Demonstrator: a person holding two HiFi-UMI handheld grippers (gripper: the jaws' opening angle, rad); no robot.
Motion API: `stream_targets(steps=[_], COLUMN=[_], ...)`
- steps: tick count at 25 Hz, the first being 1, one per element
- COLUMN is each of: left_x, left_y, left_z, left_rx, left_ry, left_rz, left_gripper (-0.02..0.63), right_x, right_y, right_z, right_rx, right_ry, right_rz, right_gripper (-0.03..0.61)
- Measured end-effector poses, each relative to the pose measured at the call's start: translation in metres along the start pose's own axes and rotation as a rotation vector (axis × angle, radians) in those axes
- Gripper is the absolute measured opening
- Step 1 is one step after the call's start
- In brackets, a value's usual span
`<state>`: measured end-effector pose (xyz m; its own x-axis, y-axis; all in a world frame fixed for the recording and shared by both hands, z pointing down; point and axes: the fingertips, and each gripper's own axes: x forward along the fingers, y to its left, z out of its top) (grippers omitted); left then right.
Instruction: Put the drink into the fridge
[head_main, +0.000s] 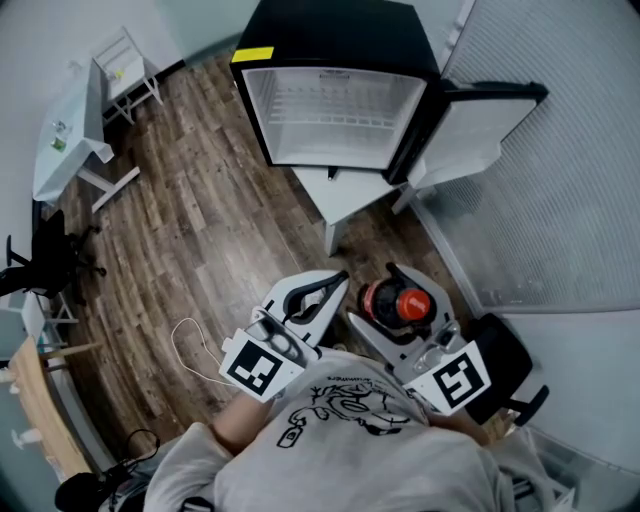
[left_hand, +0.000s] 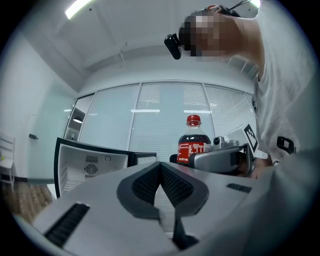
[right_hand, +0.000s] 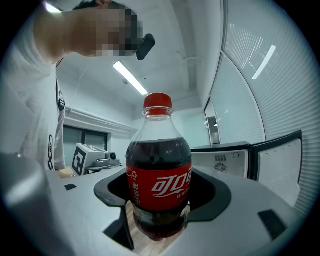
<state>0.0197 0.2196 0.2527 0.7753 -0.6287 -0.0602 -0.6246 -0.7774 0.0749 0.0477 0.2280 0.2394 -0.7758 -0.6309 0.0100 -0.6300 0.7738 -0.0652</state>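
A cola bottle (head_main: 402, 301) with a red cap and red label stands upright between the jaws of my right gripper (head_main: 396, 296), which is shut on it. In the right gripper view the bottle (right_hand: 159, 185) fills the middle, and the dark pads of the gripper (right_hand: 162, 202) press on its lower body. My left gripper (head_main: 338, 281) hangs just left of it, shut and holding nothing; its pads (left_hand: 172, 185) meet. The black mini fridge (head_main: 335, 25) stands ahead with its door (head_main: 455, 135) swung open to the right and its white inside bare.
The fridge rests on a low white table (head_main: 345, 195). A glass wall with blinds (head_main: 560, 150) runs along the right. A white desk (head_main: 65, 140), a white chair (head_main: 125, 65) and a black chair (head_main: 40, 255) stand at the left. A white cable (head_main: 190, 350) lies on the wooden floor.
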Motion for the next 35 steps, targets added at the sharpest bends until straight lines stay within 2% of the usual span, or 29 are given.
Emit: stream_targets(steps=[15,22,35], left_x=[0.038,0.053,0.075], left_y=[0.114,0.159,0.196], left_z=[0.019,0.017,0.014], left_rx=[-0.002,-0.017,-0.023], left_ry=[-0.002,0.008,0.035], left_rz=[-0.037,-0.048,-0.071], left_gripper=[0.002,0.002,0.002], right_x=[0.105,0.145,0.180], right_y=[-0.064,-0.089,-0.119], right_z=[0.014,0.011,0.009], right_rx=[-0.016,-0.005,0.011], right_ry=[0.011,0.028,0.032], right_rz=[-0.043,-0.060,-0.072], right_gripper=[0.324,0.324,0.324])
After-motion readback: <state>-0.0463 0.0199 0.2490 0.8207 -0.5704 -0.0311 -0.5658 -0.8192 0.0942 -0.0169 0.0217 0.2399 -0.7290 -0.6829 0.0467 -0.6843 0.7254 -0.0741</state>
